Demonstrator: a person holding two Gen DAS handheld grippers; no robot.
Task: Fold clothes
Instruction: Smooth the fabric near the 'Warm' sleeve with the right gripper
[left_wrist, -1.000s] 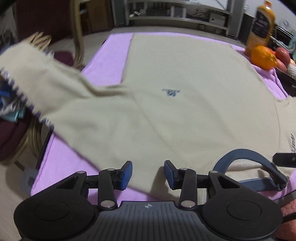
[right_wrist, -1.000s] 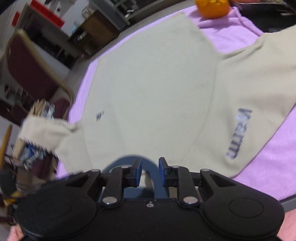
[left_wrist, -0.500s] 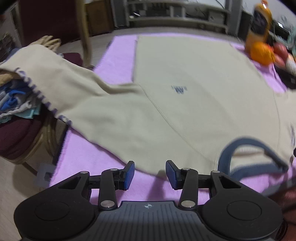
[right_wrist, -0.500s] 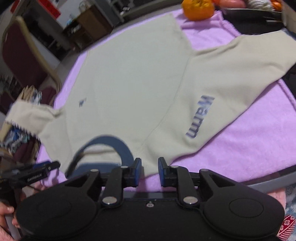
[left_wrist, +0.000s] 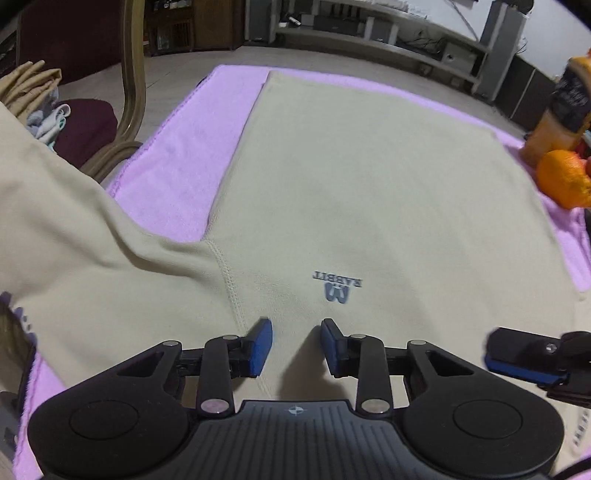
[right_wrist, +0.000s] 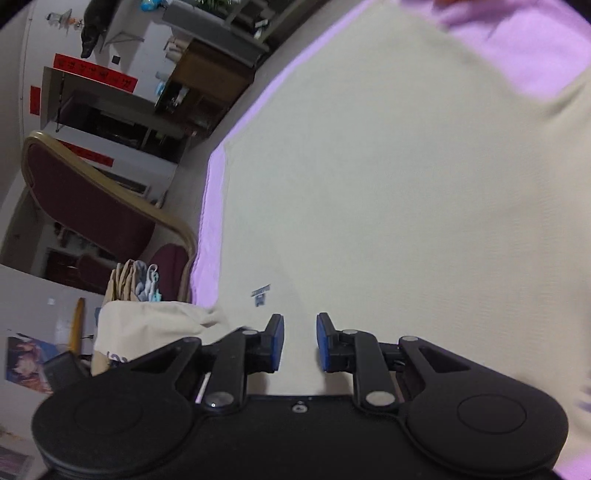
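A beige sweatshirt (left_wrist: 369, 192) lies flat on a purple towel (left_wrist: 192, 147), with a small blue logo (left_wrist: 337, 288) on its chest. Its sleeve (left_wrist: 55, 221) drapes off the table's left side. My left gripper (left_wrist: 297, 343) hovers low over the chest just below the logo. Its jaws are closing, a gap still shows between the blue pads, and they press on no cloth. My right gripper (right_wrist: 300, 341) sits over the same sweatshirt (right_wrist: 388, 184) near the logo (right_wrist: 260, 295). Its jaws stand narrowly apart and hold nothing. One of its fingers (left_wrist: 524, 358) shows at the right of the left wrist view.
A maroon chair with a gilt frame (left_wrist: 129, 92) stands by the table's left edge, with a pile of clothes (left_wrist: 40, 96) on it. An orange (left_wrist: 563, 177) and a juice bottle (left_wrist: 557, 114) stand at the far right. Shelving (left_wrist: 369, 26) lines the back wall.
Both grippers have moved forward from the blue collar at the near edge onto the chest, and the collar has left view. The left jaws stand closer together than before.
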